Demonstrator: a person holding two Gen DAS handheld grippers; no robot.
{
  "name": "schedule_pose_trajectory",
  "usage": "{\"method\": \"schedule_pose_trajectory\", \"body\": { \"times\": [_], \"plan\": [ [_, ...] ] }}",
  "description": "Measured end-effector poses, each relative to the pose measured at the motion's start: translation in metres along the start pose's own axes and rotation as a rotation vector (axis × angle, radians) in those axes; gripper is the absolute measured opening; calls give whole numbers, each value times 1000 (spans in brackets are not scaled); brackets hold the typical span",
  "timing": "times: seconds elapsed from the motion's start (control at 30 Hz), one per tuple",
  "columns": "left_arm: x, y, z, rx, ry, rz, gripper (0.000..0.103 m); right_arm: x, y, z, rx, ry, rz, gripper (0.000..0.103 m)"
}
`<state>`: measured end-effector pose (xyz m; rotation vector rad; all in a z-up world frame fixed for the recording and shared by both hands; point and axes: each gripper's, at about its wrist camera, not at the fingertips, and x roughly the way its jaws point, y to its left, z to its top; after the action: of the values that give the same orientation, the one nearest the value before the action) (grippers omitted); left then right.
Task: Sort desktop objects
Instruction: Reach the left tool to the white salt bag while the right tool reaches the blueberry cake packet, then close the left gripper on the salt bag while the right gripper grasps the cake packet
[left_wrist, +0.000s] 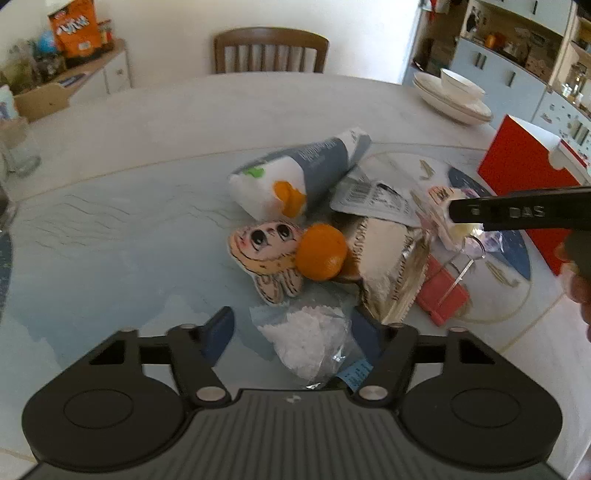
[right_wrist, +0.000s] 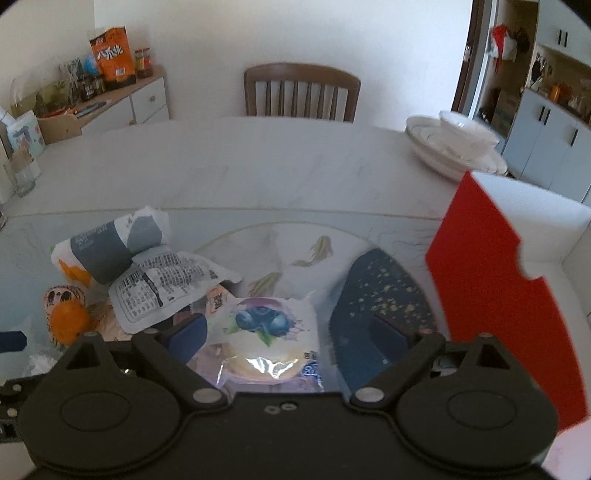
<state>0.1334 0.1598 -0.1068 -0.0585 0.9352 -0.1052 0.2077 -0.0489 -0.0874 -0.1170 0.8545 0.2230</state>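
Note:
My left gripper (left_wrist: 291, 332) is open, its blue pads either side of a clear bag of white granules (left_wrist: 306, 343) on the table. Beyond it lie an orange (left_wrist: 321, 251), a flat cartoon-face toy (left_wrist: 266, 251), a grey-white snack pack (left_wrist: 299, 173), a silver foil pouch (left_wrist: 388, 258) and a small red item (left_wrist: 443, 291). My right gripper (right_wrist: 291, 332) is open around a blueberry-printed snack packet (right_wrist: 266, 332), its fingers apart on both sides; it shows in the left wrist view (left_wrist: 465, 221) over that packet. The open red-and-white box (right_wrist: 498, 277) stands to the right.
A stack of white plates with a bowl (right_wrist: 458, 147) sits at the table's far right. A wooden chair (right_wrist: 301, 92) stands behind the table. A glass (right_wrist: 22, 173) is at the far left. A sideboard (right_wrist: 110, 99) with snack bags lines the wall.

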Motion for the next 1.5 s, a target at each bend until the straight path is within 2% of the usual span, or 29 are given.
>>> {"method": "schedule_pose_trajectory", "body": {
  "times": [0.17, 0.3, 0.43, 0.5, 0.57, 0.8, 1.23, 1.47, 1.5],
  "plan": [
    [5, 2, 0, -5, 18, -34, 55, 12, -1, 1, 26, 40, 4, 92],
    [5, 4, 1, -7, 22, -45, 52, 16, -4, 2, 56, 69, 19, 75],
    [5, 4, 2, -3, 21, -54, 46, 15, -7, 2, 95, 85, 24, 69],
    [4, 3, 2, 5, 18, -65, 39, 13, -8, 2, 105, 85, 21, 67],
    [3, 3, 2, 8, 18, -68, 38, 10, -9, 3, 110, 82, 21, 65],
    [-2, 1, 4, -13, 17, -64, 32, -7, -16, 0, 132, 58, 23, 64],
    [-35, -11, 2, -101, -46, 5, 30, -54, -34, 2, 82, 13, 87, 64],
    [-52, -32, 8, -129, -88, 20, 28, -85, -52, 4, 55, -9, 134, 64],
    [-54, -36, 9, -129, -93, 19, 25, -90, -55, 5, 56, -11, 141, 64]
  ]
}}
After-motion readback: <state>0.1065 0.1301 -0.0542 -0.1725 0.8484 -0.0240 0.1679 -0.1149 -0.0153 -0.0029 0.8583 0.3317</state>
